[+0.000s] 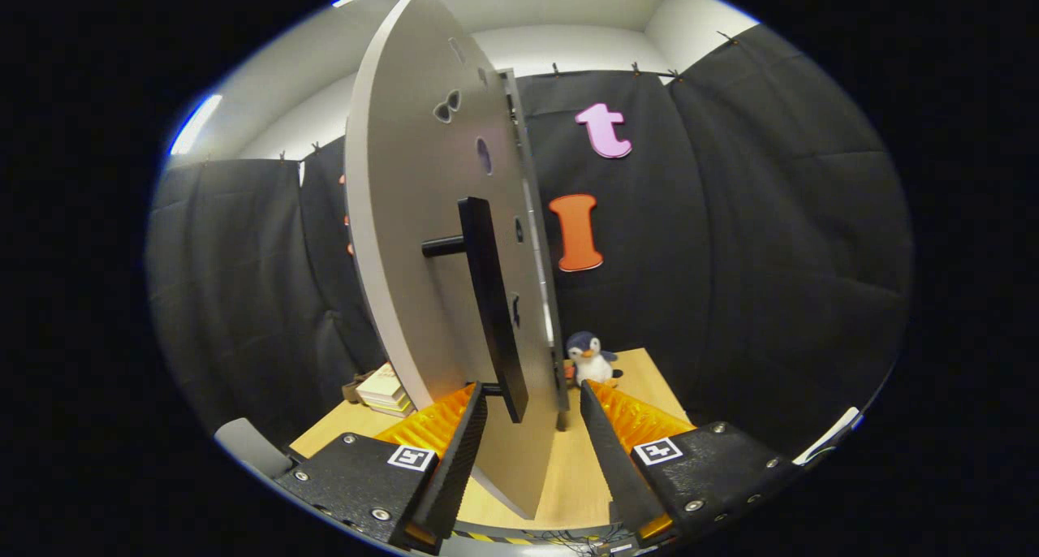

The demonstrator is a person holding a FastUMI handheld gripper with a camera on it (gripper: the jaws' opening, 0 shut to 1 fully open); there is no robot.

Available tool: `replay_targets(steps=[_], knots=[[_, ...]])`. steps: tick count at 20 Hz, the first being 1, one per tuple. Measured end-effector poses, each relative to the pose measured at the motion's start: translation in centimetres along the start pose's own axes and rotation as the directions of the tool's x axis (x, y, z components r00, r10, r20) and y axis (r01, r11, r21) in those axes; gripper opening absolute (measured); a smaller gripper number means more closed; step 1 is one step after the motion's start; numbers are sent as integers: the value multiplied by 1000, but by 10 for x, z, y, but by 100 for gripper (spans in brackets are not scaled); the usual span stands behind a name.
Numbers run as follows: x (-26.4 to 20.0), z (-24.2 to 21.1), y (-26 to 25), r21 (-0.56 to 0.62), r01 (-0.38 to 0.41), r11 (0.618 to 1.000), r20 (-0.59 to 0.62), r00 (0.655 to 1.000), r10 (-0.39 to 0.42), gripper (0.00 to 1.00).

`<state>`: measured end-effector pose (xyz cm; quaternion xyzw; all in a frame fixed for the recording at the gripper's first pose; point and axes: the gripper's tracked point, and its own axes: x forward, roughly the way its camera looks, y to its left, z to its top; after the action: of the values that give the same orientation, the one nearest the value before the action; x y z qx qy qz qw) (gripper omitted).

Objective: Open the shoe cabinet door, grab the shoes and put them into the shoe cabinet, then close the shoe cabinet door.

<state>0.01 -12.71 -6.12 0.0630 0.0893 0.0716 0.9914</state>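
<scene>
My jaws stand wide apart and hold nothing. The grey cabinet door stands edge-on between them, and its black bar handle runs down to end just ahead of my left finger; neither finger presses on it, as far as I can tell. Whether the door is swung open or only partly so I cannot say from here, and I cannot make out the inside of the cabinet.

The wooden surface lies below me. A small toy penguin sits on it just beyond my right finger, and a short stack of books lies on the far side of the door.

I judge the door work is the step in hand. The risks I see: closing my fingers off-centre, so they pinch the door's edge instead of the handle and slip; pulling at an angle, so the handle slides out of a loose grip; and sweeping right, which would knock the penguin over.
</scene>
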Motion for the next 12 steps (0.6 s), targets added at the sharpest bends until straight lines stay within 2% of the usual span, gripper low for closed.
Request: replay_targets(steps=[5, 9, 12], knots=[[20, -2, 50, -4, -97, 995, -9, 995, 97, 75], [36, -1, 82, -35, -105, 994, -12, 994, 104, 76], [52, -5, 108, -14, -116, 993, -26, 993, 116, 78]])
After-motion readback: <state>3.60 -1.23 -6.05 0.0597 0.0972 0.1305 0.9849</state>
